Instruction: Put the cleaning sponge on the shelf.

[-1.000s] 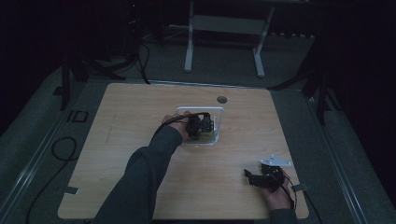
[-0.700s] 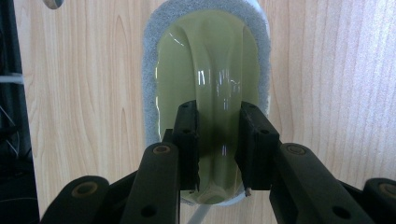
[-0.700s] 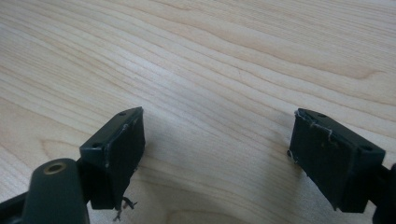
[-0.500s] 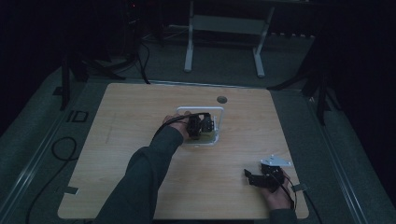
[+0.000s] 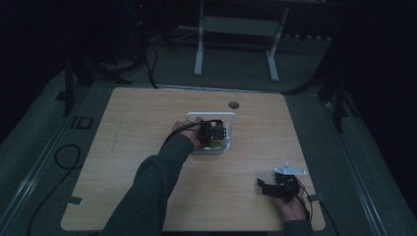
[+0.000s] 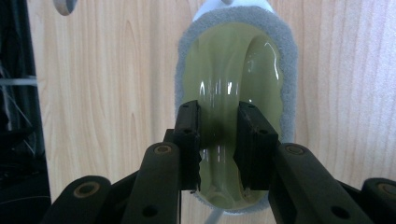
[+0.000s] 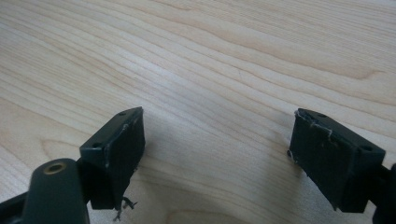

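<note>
Left gripper [image 6: 218,140] is clamped on the raised olive-green handle [image 6: 219,100] of a brush [image 6: 236,70]; both pads press the glossy ridge from either side, and the jaws have just been closing with the handle between them. The brush has a grey felt-like border around the green body and lies flat on the table [image 6: 116,93], a white piece showing at its far end. In the high view the left gripper [image 5: 212,132] sits over the brush [image 5: 215,145] near the table [image 5: 128,162] centre, just this side of a white frame [image 5: 231,118] that stands behind it; whether the brush touches the frame I cannot tell. The left hand [image 5: 189,129] and a dark sleeve [image 5: 147,191] reach in from the near edge toward that spot. A round hole [image 5: 233,104] in the tabletop lies farther off, toward the far edge. Right gripper [image 5: 275,186] rests at the near right corner of the table, well apart from the brush, held by the right hand [image 5: 292,206], with its grey plate on top. In the right gripper view its jaws stand wide apart [image 7: 215,154] over bare wood [image 7: 210,70], with nothing between them. A cable [image 5: 59,162] loops on the floor left of the table.
</note>
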{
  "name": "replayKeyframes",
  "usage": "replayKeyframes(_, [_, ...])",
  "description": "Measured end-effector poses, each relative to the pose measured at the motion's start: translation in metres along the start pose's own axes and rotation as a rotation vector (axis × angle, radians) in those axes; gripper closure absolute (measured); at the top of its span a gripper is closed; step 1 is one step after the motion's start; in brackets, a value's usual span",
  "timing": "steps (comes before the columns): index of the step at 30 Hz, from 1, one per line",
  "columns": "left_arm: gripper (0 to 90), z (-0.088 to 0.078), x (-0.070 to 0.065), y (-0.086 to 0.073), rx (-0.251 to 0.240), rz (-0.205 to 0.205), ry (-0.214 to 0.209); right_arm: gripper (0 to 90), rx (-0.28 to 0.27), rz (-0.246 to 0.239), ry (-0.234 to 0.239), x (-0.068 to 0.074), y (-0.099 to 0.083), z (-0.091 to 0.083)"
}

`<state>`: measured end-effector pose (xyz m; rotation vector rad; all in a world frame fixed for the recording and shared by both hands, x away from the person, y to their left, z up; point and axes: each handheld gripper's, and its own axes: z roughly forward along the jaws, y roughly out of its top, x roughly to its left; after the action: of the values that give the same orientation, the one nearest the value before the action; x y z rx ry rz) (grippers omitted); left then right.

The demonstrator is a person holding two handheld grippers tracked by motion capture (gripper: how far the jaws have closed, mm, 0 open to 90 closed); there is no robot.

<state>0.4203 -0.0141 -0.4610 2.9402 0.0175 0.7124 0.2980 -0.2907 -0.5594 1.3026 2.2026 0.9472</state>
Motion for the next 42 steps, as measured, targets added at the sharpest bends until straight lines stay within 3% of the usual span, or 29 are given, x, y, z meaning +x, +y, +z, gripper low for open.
replayKeyframes(4, [72.4, 0.001, 0.0, -0.001, -0.017, 0.014, 0.023, 17.6, 0.0, 0.0, 0.0, 0.0, 0.0, 0.0])
replayKeyframes(11, [71.5, 0.002, 0.001, -0.001, -0.028, 0.02, 0.028, 17.6, 0.0, 0.0, 0.0, 0.0, 0.0, 0.0])
replayKeyframes(17, [62.1, 0.002, 0.001, -0.002, -0.028, -0.03, 0.013, 17.6, 0.0, -0.001, 0.0, 0.0, 0.0, 0.0])
replayKeyframes(24, [53.2, -0.001, 0.001, -0.004, -0.032, -0.047, 0.001, 17.6, 0.0, -0.001, 0.0, 0.0, 0.0, 0.0])
replayKeyframes(25, [52.7, -0.002, 0.002, -0.006, -0.039, -0.073, -0.01, 17.6, 0.0, -0.001, 0.0, 0.0, 0.0, 0.0])
replayKeyframes(30, [50.2, -0.008, 0.004, -0.01, -0.074, -0.119, -0.018, 17.6, 0.0, 0.0, 0.0, 0.0, 0.0, 0.0])
replayKeyframes(38, [49.7, -0.016, 0.002, -0.017, -0.106, -0.138, -0.025, 17.6, -0.001, 0.0, 0.0, 0.0, 0.0, 0.0])
replayKeyframes(42, [49.9, -0.022, 0.0, -0.024, -0.145, -0.157, -0.029, 17.6, 0.0, 0.0, 0.0, 0.0, 0.0, 0.0])
